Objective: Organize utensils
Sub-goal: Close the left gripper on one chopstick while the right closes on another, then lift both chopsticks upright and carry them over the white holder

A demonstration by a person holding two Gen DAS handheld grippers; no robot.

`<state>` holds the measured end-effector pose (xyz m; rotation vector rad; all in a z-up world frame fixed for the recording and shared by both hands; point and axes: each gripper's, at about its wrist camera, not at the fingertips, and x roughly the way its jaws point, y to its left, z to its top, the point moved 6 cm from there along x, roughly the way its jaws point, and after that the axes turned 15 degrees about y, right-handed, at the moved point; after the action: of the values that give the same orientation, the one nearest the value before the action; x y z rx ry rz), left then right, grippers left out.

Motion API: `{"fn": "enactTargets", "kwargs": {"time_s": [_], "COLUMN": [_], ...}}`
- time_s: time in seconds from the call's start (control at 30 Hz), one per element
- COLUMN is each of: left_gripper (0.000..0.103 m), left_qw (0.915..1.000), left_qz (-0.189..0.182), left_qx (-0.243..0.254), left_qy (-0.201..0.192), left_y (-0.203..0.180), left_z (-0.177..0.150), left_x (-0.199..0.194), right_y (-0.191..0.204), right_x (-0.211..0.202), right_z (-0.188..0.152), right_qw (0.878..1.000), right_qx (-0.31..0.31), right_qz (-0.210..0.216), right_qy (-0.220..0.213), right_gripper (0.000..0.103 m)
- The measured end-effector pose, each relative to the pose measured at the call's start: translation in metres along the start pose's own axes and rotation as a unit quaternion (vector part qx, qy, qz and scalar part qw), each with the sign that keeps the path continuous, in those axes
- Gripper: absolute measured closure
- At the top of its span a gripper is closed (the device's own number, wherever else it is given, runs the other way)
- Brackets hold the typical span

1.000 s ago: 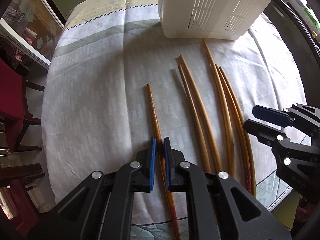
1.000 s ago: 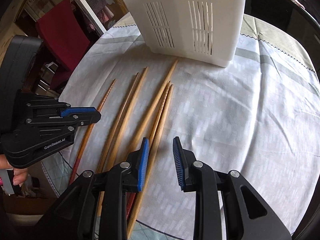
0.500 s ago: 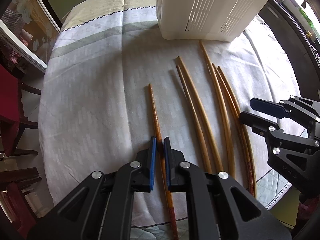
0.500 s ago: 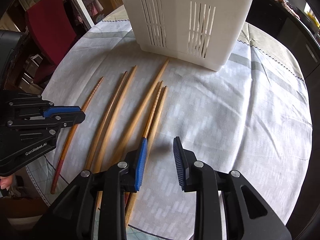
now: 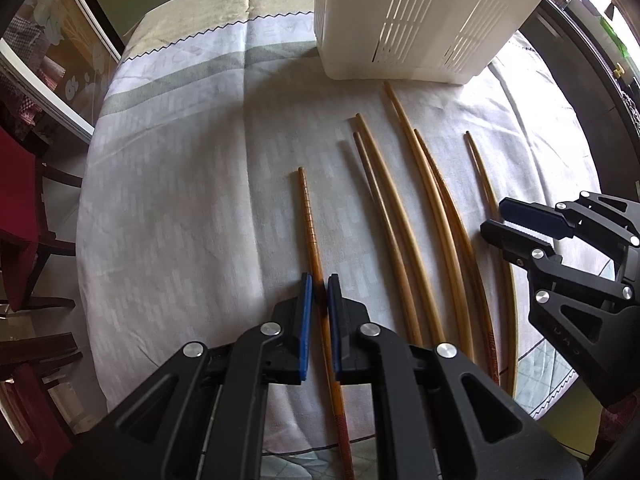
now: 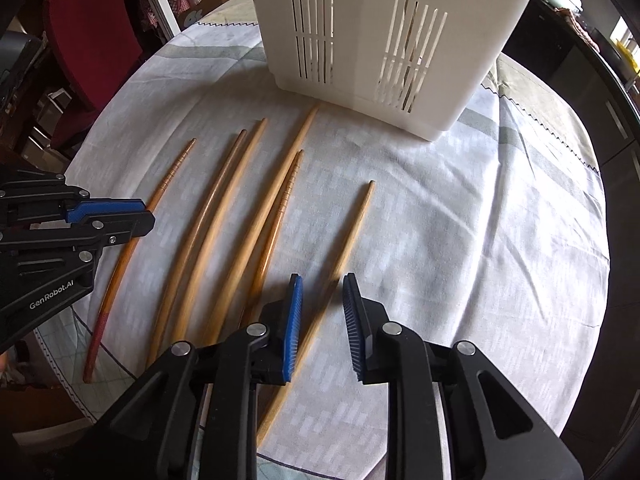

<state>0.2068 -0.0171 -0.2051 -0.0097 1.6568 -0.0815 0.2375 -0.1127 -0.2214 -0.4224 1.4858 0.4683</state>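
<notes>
Six chopsticks lie on the tablecloth (image 5: 192, 208), tips toward one white slotted basket (image 6: 384, 40) at the far side. The left gripper (image 5: 319, 288), held low, pinches the leftmost ridged chopstick (image 5: 309, 216). The right gripper (image 6: 322, 292) is spread over the rightmost chopstick (image 6: 354, 224), which lies apart from the middle four chopsticks (image 6: 256, 208).

My left gripper (image 5: 319, 292) sits low with its blue pads (image 5: 305, 312) pinched nearly together. My right gripper (image 6: 321, 304) hovers with its jaws parted, tilted forward and down.
</notes>
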Motion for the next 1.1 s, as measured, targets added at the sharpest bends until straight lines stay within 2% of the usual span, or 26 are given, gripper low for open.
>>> {"fn": "enactTargets", "kwargs": {"time_s": [0.07, 0.2, 0.37, 0.57, 0.9, 1.1], "left_gripper": [0.095, 0.095, 0.095, 0.097, 0.097, 0.097], "left_qw": [1.0, 0.9997, 0.9998, 1.0, 0.9955, 0.9906], "left_qz": [-0.005, -0.018, -0.007, -0.001, -0.005, -0.01], "left_qx": [-0.004, -0.012, -0.012, -0.007, 0.019, 0.027], "left_qy": [0.004, 0.012, 0.014, 0.003, -0.092, -0.134], "left_y": [0.001, 0.007, 0.009, 0.0, -0.011, -0.018], "left_z": [0.002, 0.003, 0.006, 0.006, -0.009, -0.031], "left_x": [0.0, 0.001, 0.001, -0.001, -0.085, -0.125], "right_y": [0.004, -0.001, -0.018, -0.034, -0.054, -0.052], "right_x": [0.0, 0.001, -0.002, -0.028, -0.112, -0.142], "right_z": [0.002, 0.001, -0.011, -0.02, -0.045, -0.061], "right_qw": [1.0, 1.0, 1.0, 0.998, 0.988, 0.984], "right_qx": [-0.008, -0.015, -0.002, 0.016, 0.027, 0.023], "right_qz": [-0.008, 0.003, 0.021, 0.052, 0.08, 0.081], "right_qy": [-0.003, 0.003, 0.009, -0.028, -0.126, -0.16], "right_gripper": [0.081, 0.09, 0.095, 0.096, 0.096, 0.096]}}
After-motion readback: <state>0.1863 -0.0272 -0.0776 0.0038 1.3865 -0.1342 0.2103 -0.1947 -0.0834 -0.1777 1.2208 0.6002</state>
